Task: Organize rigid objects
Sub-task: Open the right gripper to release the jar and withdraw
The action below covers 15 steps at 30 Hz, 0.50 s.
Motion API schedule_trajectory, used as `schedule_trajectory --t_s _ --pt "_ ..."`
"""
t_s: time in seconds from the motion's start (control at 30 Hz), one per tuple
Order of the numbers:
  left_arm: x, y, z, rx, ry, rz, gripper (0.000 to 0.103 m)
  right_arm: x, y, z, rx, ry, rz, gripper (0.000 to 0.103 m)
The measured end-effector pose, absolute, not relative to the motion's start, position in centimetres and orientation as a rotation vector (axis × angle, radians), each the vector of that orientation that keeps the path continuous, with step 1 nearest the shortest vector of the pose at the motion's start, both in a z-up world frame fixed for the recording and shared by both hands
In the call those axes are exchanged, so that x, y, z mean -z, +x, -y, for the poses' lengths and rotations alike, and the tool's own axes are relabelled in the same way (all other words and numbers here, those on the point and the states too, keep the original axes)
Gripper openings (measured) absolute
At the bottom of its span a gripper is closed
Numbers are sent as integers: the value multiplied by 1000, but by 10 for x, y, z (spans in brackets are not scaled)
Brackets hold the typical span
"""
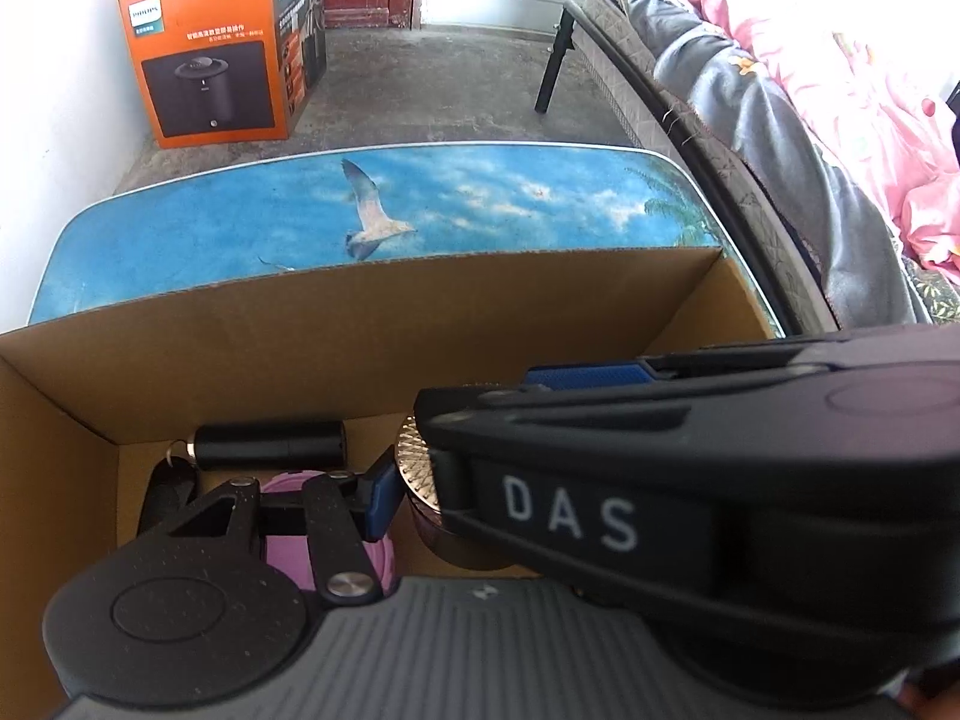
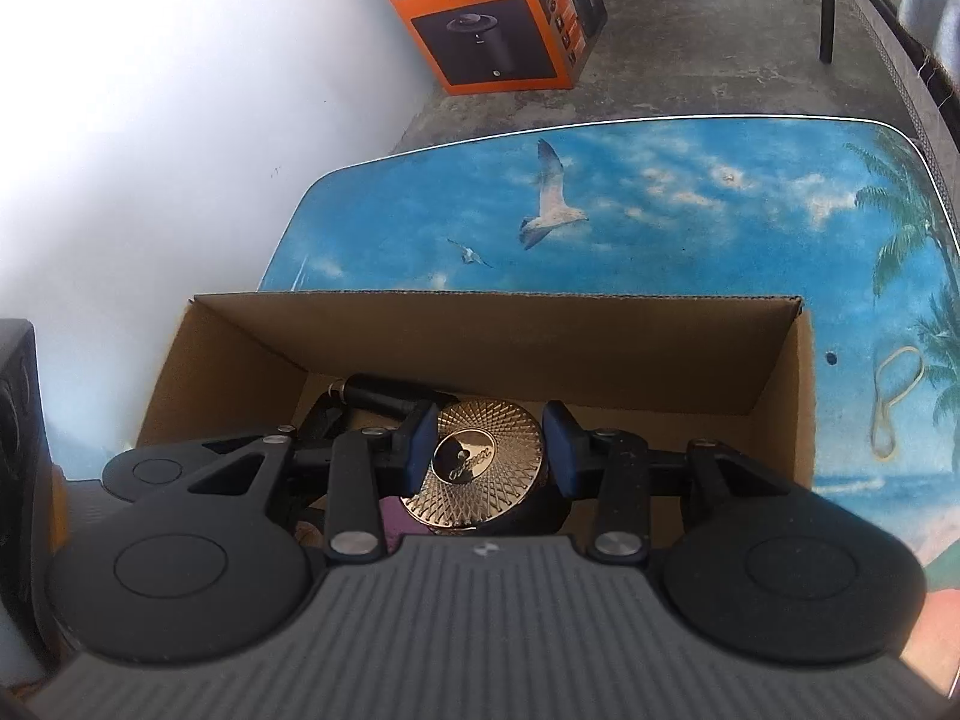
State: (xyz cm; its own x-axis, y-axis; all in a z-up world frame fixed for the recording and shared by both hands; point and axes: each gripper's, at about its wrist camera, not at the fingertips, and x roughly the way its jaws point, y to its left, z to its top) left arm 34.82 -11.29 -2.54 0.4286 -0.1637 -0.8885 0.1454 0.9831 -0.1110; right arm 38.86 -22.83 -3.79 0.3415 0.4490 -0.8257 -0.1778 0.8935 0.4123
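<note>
Right wrist view: right gripper angled down into an open brown corrugated cardboard box, blue pads pressed against both sides of a dark round jar with a shiny gold patterned lid. Clenched on that jar, held low inside the box, close above the floor of it. Behind the jar, a black cylindrical tube with a small metal end, lying flat against the far wall of the box. A patch of purple just under the left finger, too hidden to identify.

Left wrist view: left gripper also down inside the same cardboard box. Only one blue-padded finger in sight, over a pale purple round object; the other finger covered by the right gripper's black body, crossing the frame with white letters "DAS". Grip state of the left gripper not readable here: cannot tell whether pressed on anything. Gold-lidded jar just beside that finger, black tube lying beyond it.

Box resting on a table top printed with blue sky, seagulls and palm trees. A tan rubber band lying on the table right of the box. On the concrete floor beyond, an orange appliance carton against a white wall.
</note>
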Motion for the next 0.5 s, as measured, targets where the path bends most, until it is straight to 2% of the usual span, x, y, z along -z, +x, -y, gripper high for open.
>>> schedule_trajectory --t_s 0.3,0.5 --pt "40 356 113 187 -41 -1161 59 50 391 225 -411 232 -1143 39" --pt "30 348 111 195 -55 -1139 61 42 385 233 -421 283 -1103 39"
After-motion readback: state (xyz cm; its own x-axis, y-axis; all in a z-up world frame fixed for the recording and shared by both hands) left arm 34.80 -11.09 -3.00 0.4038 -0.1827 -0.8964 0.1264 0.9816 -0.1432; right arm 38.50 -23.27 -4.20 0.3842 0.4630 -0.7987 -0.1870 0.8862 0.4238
